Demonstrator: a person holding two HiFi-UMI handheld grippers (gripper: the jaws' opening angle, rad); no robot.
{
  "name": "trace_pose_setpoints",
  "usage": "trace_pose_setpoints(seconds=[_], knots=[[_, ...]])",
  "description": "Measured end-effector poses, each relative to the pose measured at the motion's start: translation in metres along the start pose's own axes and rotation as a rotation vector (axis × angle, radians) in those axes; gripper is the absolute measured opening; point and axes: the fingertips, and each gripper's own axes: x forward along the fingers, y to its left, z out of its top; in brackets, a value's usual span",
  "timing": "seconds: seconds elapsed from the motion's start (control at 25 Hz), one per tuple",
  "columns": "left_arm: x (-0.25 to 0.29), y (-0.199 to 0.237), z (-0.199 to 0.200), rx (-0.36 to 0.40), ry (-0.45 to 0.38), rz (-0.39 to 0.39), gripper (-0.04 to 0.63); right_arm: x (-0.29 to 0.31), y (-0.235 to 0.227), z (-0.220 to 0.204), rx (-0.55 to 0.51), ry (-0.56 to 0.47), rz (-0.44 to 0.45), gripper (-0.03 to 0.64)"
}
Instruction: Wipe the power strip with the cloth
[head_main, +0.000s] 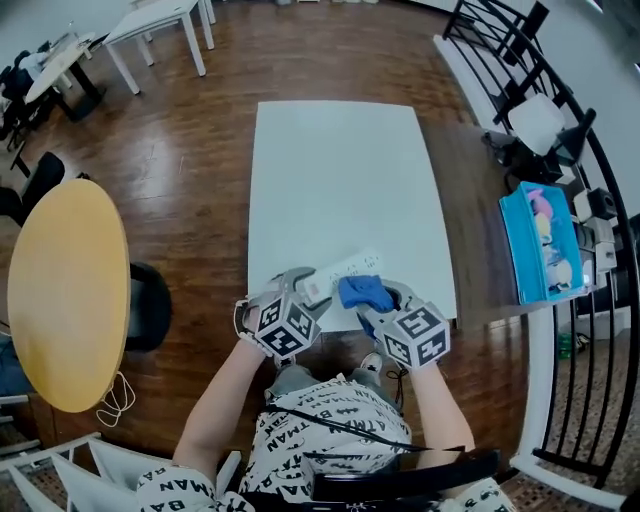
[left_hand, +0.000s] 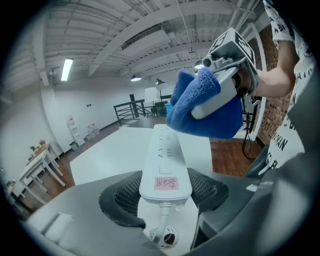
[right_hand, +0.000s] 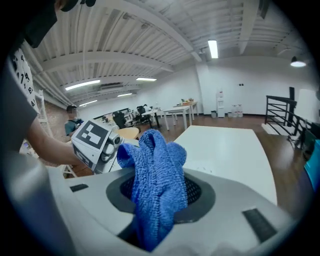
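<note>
Closest to the head camera, below a patterned shirt, both marker-cube grippers meet at the near edge of the white table. The left gripper has the near end of the power strip, and the right gripper carries the blue cloth just beside it.

From the left gripper view, the jaws stand fairly wide, pads pressed on both long sides of the strip's cord end, which carries a pink label. The cloth hangs over the far part of the strip; I cannot tell whether it touches.

From the right gripper view, the jaws are pinched on a bunched fold of cloth that stands up between them.

Both pickups look done. The wiping itself seems barely begun, with the strip's whole top face left to cover.
</note>
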Motion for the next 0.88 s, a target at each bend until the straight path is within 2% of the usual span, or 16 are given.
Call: trace_pose_setpoints(seconds=[0.24, 0.48, 0.68, 0.88], knots=[[-0.006, -0.025, 0.016, 0.065, 0.019, 0.011, 0.281, 0.005, 0.029, -0.002, -0.135, 0.121, 0.148, 0.141], [-0.007, -0.044, 0.028, 0.101, 0.012, 0.015, 0.281, 0.014, 0.054, -0.015, -0.187, 0.179, 0.215, 0.141], [-0.012, -0.056, 0.034, 0.179, 0.013, 0.026, 0.281, 0.016, 0.062, -0.02, -0.237, 0.193, 0.193, 0.143], [-0.02, -0.059, 0.036, 0.161, -0.019, 0.035, 0.281, 0.007, 0.048, -0.016, -0.232, 0.148, 0.115, 0.143]])
